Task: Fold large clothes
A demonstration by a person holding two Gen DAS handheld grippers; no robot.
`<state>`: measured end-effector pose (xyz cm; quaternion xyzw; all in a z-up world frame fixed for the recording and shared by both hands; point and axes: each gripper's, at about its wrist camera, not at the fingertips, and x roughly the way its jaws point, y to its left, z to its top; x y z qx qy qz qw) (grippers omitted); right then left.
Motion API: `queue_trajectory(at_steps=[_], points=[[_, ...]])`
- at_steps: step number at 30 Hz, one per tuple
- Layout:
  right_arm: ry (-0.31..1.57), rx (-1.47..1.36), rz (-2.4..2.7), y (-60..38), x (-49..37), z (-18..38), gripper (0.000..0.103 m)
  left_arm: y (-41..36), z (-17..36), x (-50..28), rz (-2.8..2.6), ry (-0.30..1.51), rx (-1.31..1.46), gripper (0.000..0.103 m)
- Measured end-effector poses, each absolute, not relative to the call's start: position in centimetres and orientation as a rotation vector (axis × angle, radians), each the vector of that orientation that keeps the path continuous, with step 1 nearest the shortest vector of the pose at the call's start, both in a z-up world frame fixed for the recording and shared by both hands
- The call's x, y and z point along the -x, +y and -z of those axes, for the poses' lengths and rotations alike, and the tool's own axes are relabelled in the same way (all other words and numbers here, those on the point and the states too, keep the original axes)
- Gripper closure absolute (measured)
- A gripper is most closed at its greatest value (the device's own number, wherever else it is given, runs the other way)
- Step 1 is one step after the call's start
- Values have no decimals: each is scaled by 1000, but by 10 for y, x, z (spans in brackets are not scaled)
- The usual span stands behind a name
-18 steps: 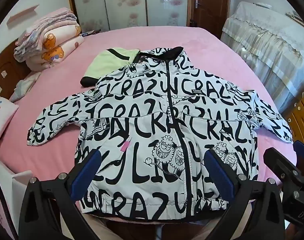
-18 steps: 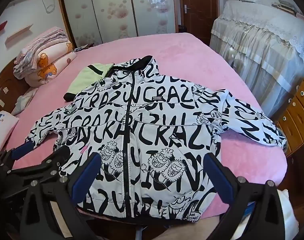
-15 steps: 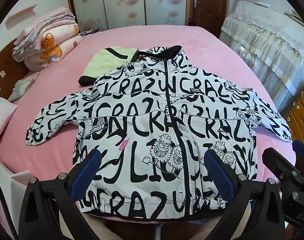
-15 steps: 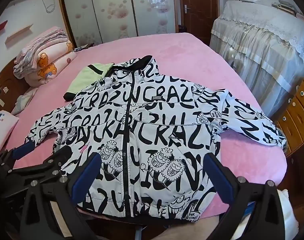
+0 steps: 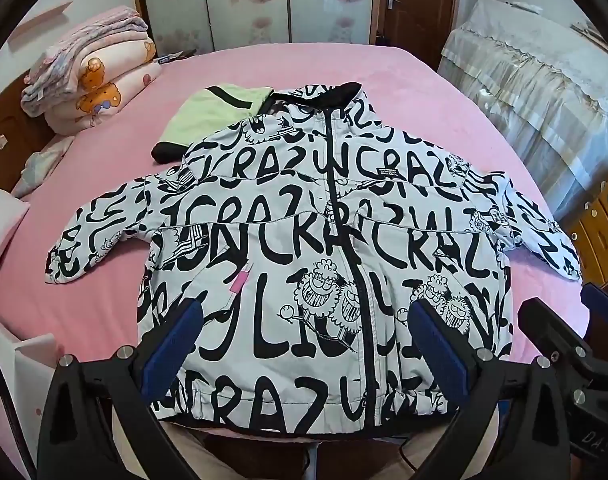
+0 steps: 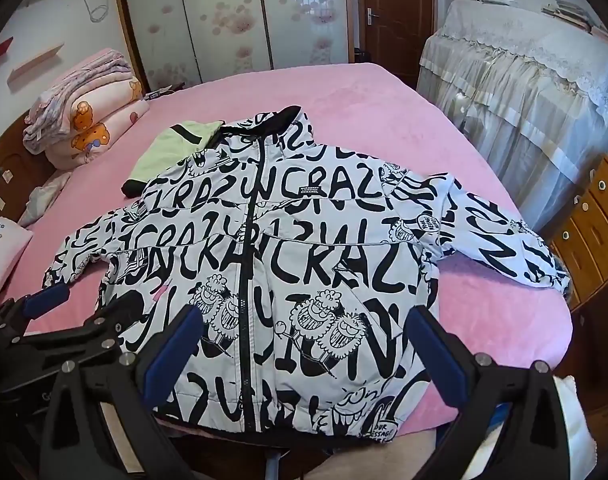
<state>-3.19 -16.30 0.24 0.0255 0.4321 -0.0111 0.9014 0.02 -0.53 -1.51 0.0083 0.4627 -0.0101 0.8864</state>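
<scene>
A white jacket (image 5: pixel 304 232) (image 6: pixel 287 248) covered in black lettering and cartoon figures lies flat, front up and zipped, on the pink bed (image 5: pixel 103 168) (image 6: pixel 384 120), both sleeves spread out sideways. My left gripper (image 5: pixel 304 344) hovers above the jacket's hem with its blue pads wide apart and nothing between them. My right gripper (image 6: pixel 299 344) hangs likewise over the hem a little to the right, open and empty. Each gripper shows at the edge of the other's view.
A light green garment (image 5: pixel 219 112) lies under the jacket's left shoulder. Folded blankets (image 5: pixel 91 84) are stacked at the back left near a wooden headboard. A lace-covered piece of furniture (image 6: pixel 524 92) and wooden drawers (image 6: pixel 592 224) stand to the right of the bed.
Both views have shifted very slightly; the jacket lies as before and both grippers stay open.
</scene>
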Motion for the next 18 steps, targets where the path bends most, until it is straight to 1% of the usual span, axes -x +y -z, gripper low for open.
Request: queue_trajectory(at_steps=[18], points=[[903, -62, 18, -169, 30, 4, 1, -5, 16, -2, 16, 961, -24, 2]])
